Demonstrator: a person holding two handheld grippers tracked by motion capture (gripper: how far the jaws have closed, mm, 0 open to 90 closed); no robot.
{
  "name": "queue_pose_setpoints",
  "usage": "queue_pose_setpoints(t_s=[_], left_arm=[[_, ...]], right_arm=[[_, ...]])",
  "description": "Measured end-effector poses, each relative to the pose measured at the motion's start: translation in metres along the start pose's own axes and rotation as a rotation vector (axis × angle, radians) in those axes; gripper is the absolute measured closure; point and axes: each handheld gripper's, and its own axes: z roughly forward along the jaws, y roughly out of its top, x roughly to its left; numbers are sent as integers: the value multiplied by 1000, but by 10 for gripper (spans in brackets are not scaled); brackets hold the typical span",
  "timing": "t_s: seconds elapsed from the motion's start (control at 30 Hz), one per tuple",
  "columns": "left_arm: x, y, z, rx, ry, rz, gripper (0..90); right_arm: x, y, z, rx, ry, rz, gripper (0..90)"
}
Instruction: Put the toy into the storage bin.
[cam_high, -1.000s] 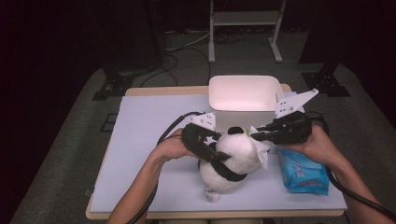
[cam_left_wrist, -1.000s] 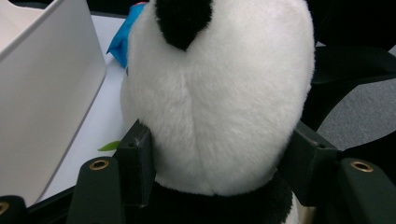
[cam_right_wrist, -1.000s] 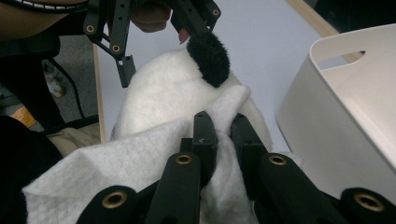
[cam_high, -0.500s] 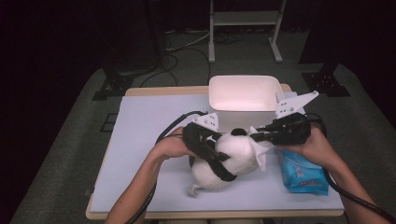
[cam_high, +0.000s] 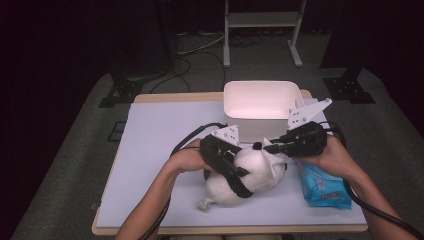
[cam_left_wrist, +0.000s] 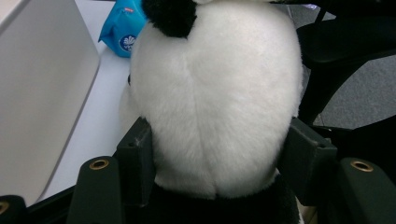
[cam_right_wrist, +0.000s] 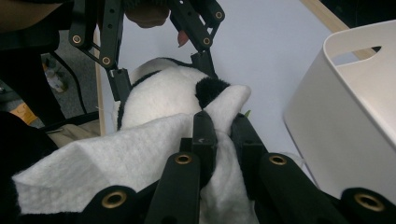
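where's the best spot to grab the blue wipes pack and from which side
Judging by its pose, take the blue wipes pack across its two long edges, coming straight down from above. It lies flat on the table near the front right corner, beside the person's right hand, so its broad face offers nothing to pinch. The soft wrapper should give under the jaws.

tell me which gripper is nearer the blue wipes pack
Right. The right gripper sits beside the blue wipes pack, pinching a white cloth. The left gripper clamps the plush panda, farther away.
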Motion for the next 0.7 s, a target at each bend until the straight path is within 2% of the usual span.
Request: queue_pose_setpoints(t_s=[0.13, 0.37, 0.5, 0.6, 0.7], left_arm=[[-1, 2, 4, 6, -4, -4, 338], [-4, 2, 5, 25, 5, -8, 229], [-4, 0, 0, 34, 24, -12, 211], [-3, -3, -1, 39, 29, -22, 203], [-4, -7, 1, 56, 38, -29, 194]], right_arm=[[0, -3, -1, 11, -3, -2, 819], [0, -7, 0, 26, 8, 8, 819], [-1, -13, -2, 33, -9, 13, 818], [-3, -21, -4, 26, 4, 43, 818], [-3, -25, -4, 48, -15, 45, 818]])
